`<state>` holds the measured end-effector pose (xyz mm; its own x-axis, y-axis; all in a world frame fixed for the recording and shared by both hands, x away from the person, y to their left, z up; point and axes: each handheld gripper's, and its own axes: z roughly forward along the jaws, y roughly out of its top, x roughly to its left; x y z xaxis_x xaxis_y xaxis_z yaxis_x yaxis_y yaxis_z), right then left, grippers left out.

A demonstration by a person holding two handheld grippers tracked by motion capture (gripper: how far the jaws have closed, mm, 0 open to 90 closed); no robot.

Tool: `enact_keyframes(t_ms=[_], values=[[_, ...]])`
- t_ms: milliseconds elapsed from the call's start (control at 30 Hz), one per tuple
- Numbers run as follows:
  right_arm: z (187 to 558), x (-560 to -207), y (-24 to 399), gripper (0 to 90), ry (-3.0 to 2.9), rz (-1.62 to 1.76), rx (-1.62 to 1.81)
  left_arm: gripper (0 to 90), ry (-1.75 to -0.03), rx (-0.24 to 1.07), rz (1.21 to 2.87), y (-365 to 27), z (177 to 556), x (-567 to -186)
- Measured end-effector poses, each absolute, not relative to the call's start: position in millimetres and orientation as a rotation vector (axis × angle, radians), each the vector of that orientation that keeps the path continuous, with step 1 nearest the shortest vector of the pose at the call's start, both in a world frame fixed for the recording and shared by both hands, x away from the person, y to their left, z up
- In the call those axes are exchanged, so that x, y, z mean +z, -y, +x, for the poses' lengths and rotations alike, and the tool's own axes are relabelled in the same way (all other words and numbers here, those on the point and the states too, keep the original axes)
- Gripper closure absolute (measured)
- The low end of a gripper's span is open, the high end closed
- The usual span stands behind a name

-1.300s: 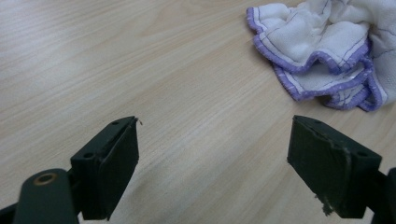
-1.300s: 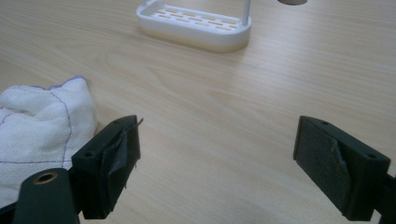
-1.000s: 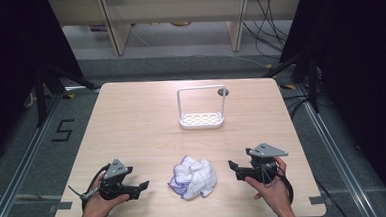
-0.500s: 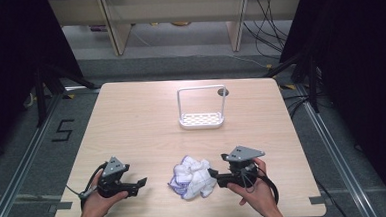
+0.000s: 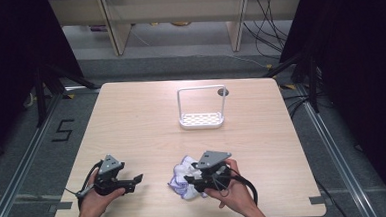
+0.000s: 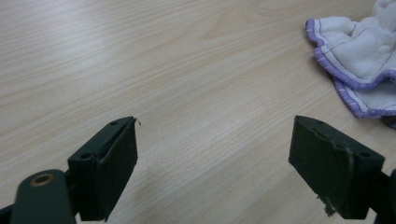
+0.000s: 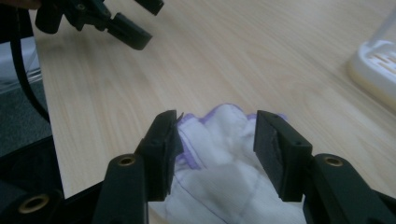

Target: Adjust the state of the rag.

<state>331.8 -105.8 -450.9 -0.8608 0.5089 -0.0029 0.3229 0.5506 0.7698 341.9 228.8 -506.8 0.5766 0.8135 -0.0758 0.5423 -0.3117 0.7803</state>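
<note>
Jaws of the right gripper (image 7: 217,140) have just been closing around the crumpled white purple-edged cloth (image 7: 219,158) to grab it, not yet pinching; left gripper (image 6: 212,158) waits, spread wide.

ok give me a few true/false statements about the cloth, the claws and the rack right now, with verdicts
1. The crumpled white cloth has a purple edge. True.
2. The right claw has the cloth between its jaws. True; they have just been closing.
3. The left claw grips the cloth. False: its jaws stand open over bare table, the cloth off to one side.
4. The white rack holds the cloth. False: it stands empty farther back on the table.
</note>
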Motion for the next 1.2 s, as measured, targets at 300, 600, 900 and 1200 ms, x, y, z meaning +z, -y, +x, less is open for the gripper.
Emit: enact_keyframes(t_ms=[300,600,900,1200], values=[[341,-469,67,55.1,-2.661,0.640,1.091,14.9,-1.084,0.423,1.999,-230,342,-507],[354,-489,51,72.9,-2.716,0.621,0.926,14.9,-1.076,0.406,2.009,-228,342,-507],[352,-445,81,85.7,-2.618,0.616,1.113,14.9,-1.074,0.397,1.972,-225,340,-507],[354,-409,141,85.7,-2.471,0.749,1.281,16.3,-1.049,0.376,1.950,-219,338,-506]])
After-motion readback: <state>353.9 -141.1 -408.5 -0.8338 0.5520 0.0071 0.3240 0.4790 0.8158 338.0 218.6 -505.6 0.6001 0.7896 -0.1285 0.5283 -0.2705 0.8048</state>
